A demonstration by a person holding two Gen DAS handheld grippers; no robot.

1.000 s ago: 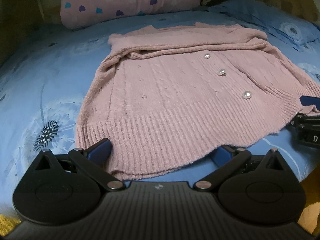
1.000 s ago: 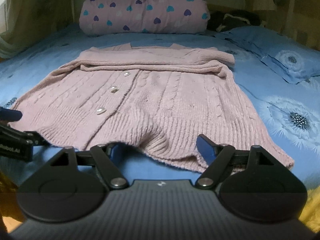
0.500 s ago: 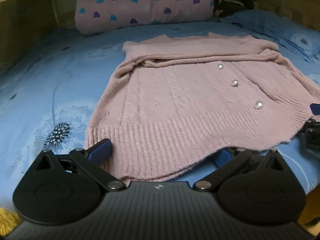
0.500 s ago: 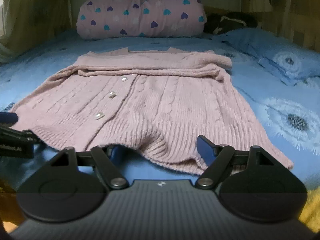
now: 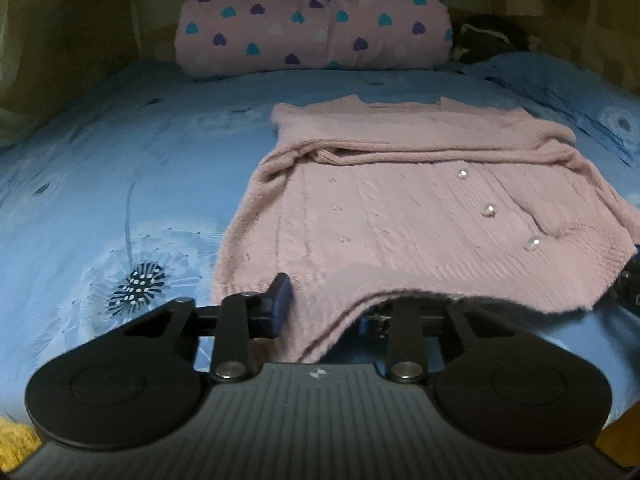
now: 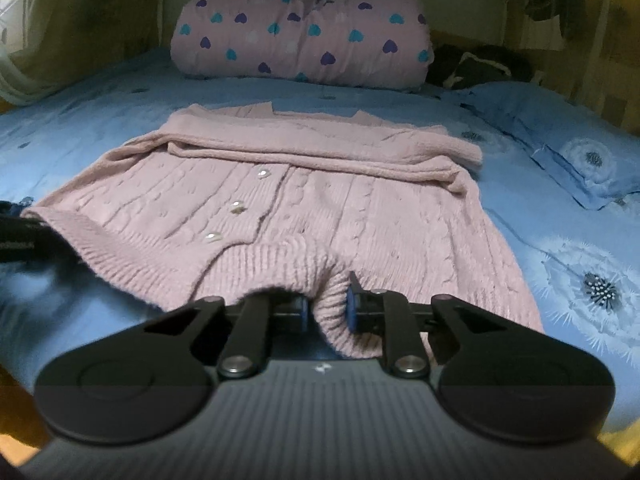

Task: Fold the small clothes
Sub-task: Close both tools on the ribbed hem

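While your right gripper [image 6: 327, 312] pinches the near ribbed hem of the pink cardigan [image 6: 304, 208] spread on the bed [image 6: 540, 216], your left gripper [image 5: 324, 304] looks clamped likewise; the knit is soft, stretchy, so lift evenly.

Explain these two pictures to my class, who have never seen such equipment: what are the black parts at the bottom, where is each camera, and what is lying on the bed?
There is no robot here. A person holds a two-finger gripping tool in each hand, and a wide-angle camera on each tool looks forward along its fingers. The black shapes at the bottom are the tools themselves.

One picture comes from the left tool, the other from the right tool. Both face a pink knitted cardigan with pearly buttons, spread on a blue flowered bedsheet. Its sleeves are folded across the chest. A pink roll printed with hearts lies at the head of the bed.

Each tool is closed on the cardigan's ribbed bottom edge, which bunches between the fingers, seen most clearly at the right tool.
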